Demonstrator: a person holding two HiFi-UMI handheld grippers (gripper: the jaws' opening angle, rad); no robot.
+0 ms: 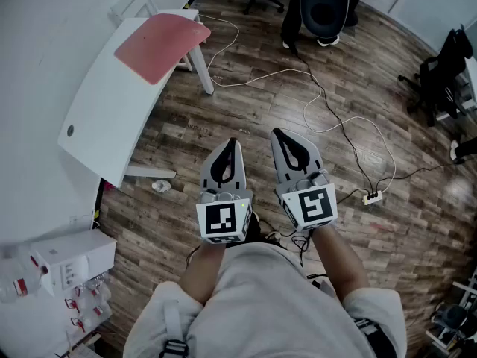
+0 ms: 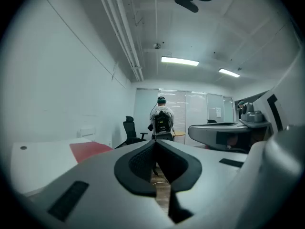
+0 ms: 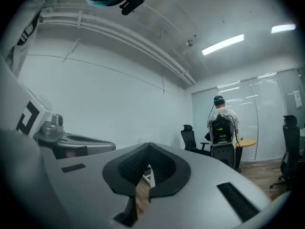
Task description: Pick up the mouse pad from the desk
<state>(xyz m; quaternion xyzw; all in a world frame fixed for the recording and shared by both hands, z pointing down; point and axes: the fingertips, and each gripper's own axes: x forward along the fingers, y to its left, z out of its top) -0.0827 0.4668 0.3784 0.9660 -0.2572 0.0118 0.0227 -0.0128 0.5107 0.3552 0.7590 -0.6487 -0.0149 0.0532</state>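
Both grippers are closed and empty, held level side by side above the wooden floor (image 1: 246, 103), in front of the person holding them. The left gripper (image 2: 156, 143) has its two jaws pressed together along their whole front edge, with nothing between them; only a sliver of floor shows through the slot lower down. The right gripper (image 3: 148, 146) is the same: jaws shut tip to tip, holding nothing and touching nothing.

The mouse pad (image 1: 161, 45) is red and lies flat on the far end of the white desk (image 1: 100, 121), well apart from both grippers, ahead of them and to the left. From the left gripper view it shows as a red patch on the desk top, low on the left.

White cables (image 1: 339, 125) run loose across the floor to a power strip (image 1: 371, 197) on the right. A small pale thing lies on the floor by the desk's near foot; it is too small to tell what it is. Across the room another person (image 2: 162, 119) stands facing away, with an office chair (image 2: 131, 130) near the left wall. A white box (image 1: 74, 256) sits at the lower left of the head view.
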